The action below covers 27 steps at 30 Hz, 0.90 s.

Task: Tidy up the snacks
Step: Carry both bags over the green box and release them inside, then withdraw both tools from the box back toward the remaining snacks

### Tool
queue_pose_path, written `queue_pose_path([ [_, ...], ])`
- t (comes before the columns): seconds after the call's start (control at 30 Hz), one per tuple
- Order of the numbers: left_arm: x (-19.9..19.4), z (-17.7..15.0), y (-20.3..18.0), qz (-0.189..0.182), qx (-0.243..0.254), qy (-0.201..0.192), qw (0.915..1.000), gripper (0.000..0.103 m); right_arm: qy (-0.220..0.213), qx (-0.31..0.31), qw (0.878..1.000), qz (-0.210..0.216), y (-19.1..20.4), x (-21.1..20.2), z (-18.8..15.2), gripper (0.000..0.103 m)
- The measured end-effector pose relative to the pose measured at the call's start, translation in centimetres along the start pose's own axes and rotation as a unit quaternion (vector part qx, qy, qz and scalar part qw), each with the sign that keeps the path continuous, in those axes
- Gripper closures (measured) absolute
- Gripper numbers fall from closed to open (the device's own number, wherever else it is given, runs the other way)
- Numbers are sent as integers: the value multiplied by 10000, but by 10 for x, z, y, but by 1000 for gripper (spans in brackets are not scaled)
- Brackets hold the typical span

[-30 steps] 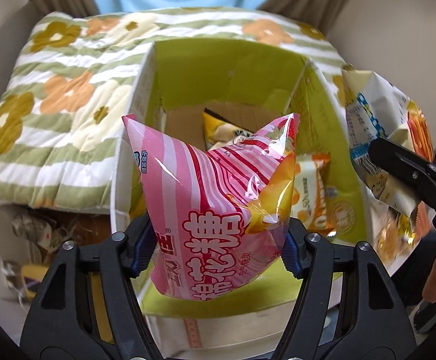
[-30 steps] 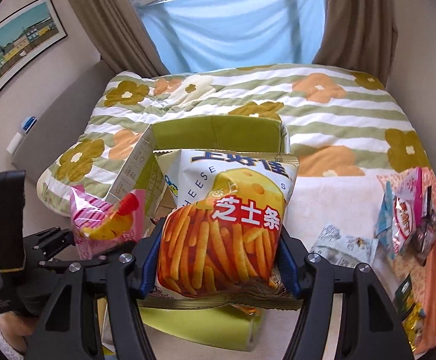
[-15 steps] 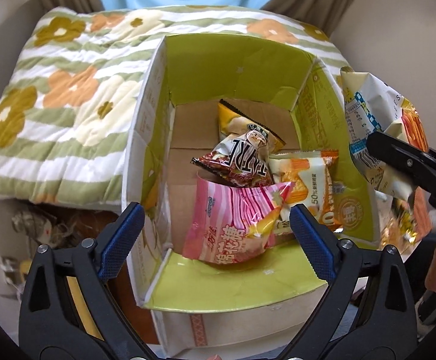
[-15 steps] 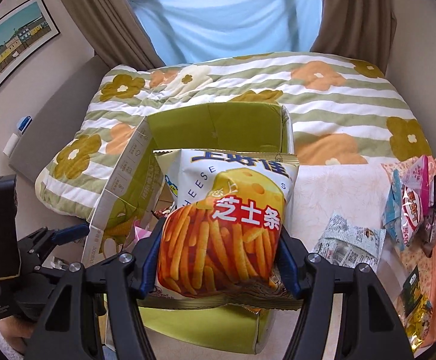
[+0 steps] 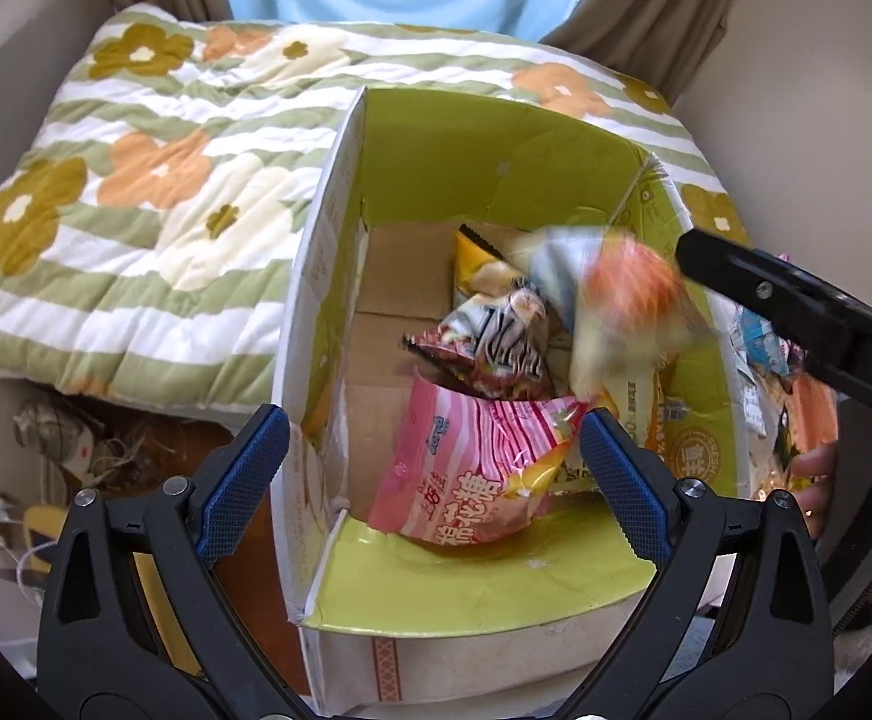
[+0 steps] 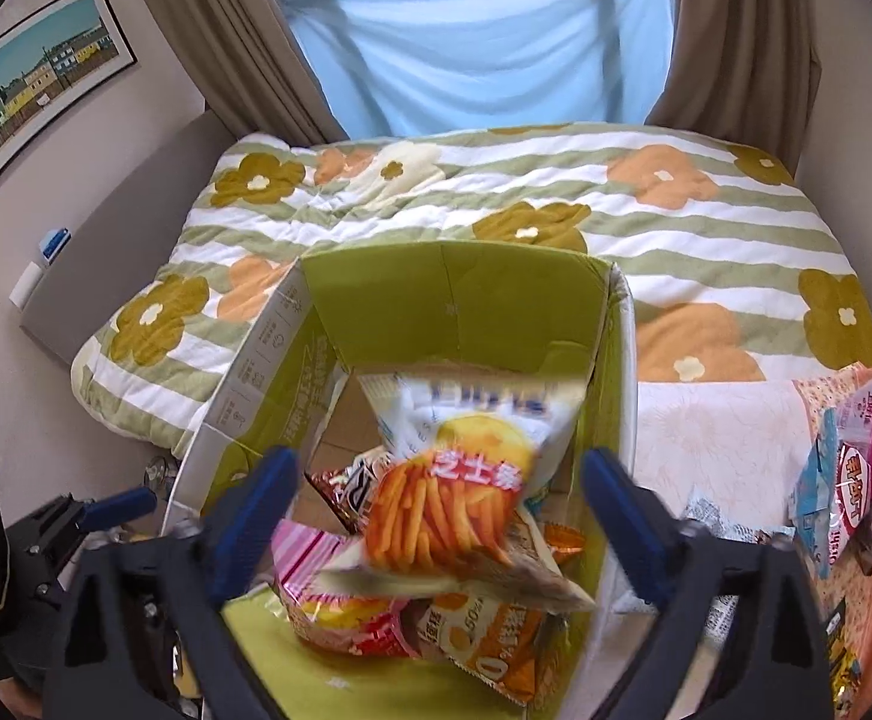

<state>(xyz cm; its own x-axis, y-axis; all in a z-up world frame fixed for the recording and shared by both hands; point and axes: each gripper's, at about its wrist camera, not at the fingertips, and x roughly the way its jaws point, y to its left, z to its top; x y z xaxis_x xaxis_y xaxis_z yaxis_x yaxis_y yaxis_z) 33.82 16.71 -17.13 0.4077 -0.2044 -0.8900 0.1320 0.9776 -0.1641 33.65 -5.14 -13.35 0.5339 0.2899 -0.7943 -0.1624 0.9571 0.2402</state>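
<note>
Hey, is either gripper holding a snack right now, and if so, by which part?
Neither. Left gripper and right gripper are both open; the cheese stick bag is loose, blurred, over the box.

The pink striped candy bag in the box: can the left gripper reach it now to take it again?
Probably yes. The left gripper is open right above the pink candy bag, which lies uncovered at the near end of the green box. The cheese-stick bag is dropping in farther back, to the right.

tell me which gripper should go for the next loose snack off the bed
Right, probably. The right gripper is open, its cheese stick bag blurred over the box, and the loose snack packets lie on its side. The left gripper, also open, sits on the box's far side.
</note>
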Motion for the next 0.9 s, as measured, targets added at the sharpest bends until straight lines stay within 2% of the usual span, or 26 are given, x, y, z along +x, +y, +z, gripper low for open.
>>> queue_pose_path([
  [0.07,1,-3,3,28,-20,26,10000,6,-94,-37,9999,16,2,-2,-1,3],
  [0.3,-3,-9,7,-50,-46,17,10000,6,79,15,10000,58,4,-6,-12,3],
  [0.57,-17,-12,5,-97,105,-128,9998,6,-46,81,10000,11,11,-27,-18,3],
  [0.9,-38,-19,-18,-401,612,-364,9967,6,-519,233,9978,-336,10,-82,-33,3],
])
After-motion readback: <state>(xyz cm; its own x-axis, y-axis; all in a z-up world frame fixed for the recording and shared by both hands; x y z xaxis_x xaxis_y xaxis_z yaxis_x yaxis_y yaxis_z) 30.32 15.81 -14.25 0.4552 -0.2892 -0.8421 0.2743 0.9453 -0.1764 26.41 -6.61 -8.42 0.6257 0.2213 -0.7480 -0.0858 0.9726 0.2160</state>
